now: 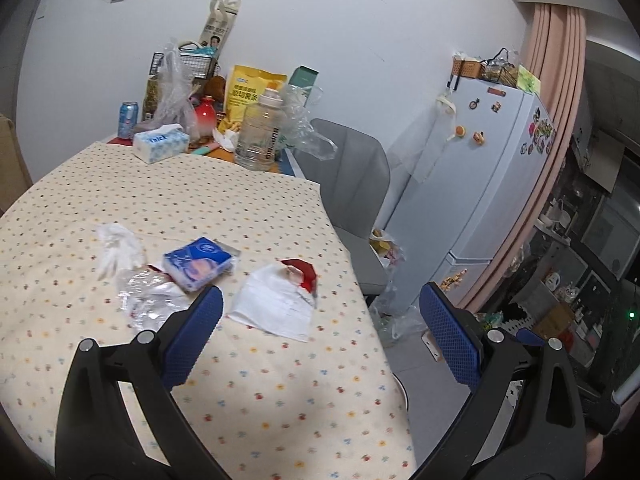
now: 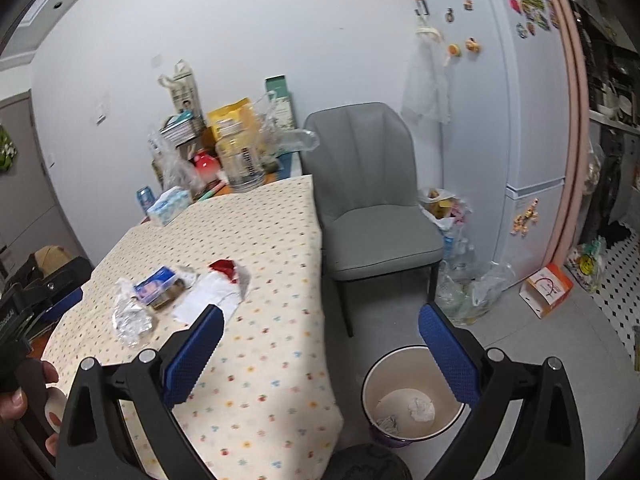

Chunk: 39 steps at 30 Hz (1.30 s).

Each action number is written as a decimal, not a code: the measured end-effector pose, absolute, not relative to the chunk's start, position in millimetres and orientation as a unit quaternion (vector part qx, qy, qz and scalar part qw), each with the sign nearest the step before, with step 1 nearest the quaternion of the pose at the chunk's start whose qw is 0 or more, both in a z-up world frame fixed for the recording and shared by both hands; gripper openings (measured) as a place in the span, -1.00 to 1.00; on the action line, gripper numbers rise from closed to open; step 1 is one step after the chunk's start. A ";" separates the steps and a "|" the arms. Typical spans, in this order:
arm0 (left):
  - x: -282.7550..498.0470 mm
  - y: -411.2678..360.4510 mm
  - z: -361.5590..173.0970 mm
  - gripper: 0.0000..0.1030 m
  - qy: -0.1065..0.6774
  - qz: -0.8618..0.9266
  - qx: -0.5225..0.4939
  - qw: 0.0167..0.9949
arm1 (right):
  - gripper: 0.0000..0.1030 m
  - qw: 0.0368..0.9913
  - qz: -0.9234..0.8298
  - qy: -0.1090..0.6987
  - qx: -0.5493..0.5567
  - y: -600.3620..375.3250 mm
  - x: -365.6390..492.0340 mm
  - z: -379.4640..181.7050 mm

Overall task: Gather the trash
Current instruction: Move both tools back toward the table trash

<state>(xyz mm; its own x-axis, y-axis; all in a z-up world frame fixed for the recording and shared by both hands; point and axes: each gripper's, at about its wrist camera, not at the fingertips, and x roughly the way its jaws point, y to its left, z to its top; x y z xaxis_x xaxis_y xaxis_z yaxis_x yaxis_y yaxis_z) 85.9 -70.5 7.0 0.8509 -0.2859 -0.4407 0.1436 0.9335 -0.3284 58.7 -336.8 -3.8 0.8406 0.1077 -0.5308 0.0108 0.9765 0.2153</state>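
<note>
Trash lies on the dotted tablecloth (image 1: 240,208): a white wrapper with a red end (image 1: 280,300) (image 2: 218,292), a blue tissue pack (image 1: 198,262) (image 2: 156,284), crumpled clear plastic (image 1: 148,300) (image 2: 130,322) and a white crumpled tissue (image 1: 118,246). My left gripper (image 1: 320,320) is open and empty, above the table just short of the wrapper. My right gripper (image 2: 320,340) is open and empty, over the table's right edge. A round bin (image 2: 412,392) on the floor holds crumpled paper.
A grey chair (image 2: 372,196) stands right of the table. Bottle (image 1: 260,136), tissue box (image 1: 160,142), can (image 1: 128,120) and bags crowd the table's far end. A white fridge (image 2: 504,120), plastic bags (image 2: 468,288) and an orange box (image 2: 546,290) are beyond.
</note>
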 end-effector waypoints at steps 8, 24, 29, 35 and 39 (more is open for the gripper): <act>72.7 -41.0 7.9 0.90 0.239 -0.098 -0.145 0.955 | 0.86 0.956 0.018 0.276 0.099 -330.9 52.0 8.0; 56.2 -5.3 -11.3 0.90 0.254 -0.061 -0.116 0.958 | 0.86 0.948 0.027 0.294 0.116 -329.1 49.5 3.4; 55.8 15.5 -22.0 0.90 0.266 -0.037 -0.117 0.956 | 0.86 0.947 0.038 0.300 0.111 -318.2 55.8 0.5; 58.3 39.7 -28.9 0.90 0.277 -0.011 -0.120 0.953 | 0.86 0.944 0.060 0.310 0.096 -296.0 72.0 -3.3; 59.7 50.4 -34.1 0.90 0.285 -0.002 -0.125 0.950 | 0.86 0.944 0.067 0.310 0.090 -284.9 78.4 -6.6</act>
<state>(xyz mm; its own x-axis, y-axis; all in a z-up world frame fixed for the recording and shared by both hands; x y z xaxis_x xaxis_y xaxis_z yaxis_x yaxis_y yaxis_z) 59.7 50.4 -34.1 0.8374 -0.0755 -0.5414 -0.0668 0.9689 -0.2384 78.4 -284.9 -6.6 0.7990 0.1820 -0.5731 -0.0709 0.9749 0.2108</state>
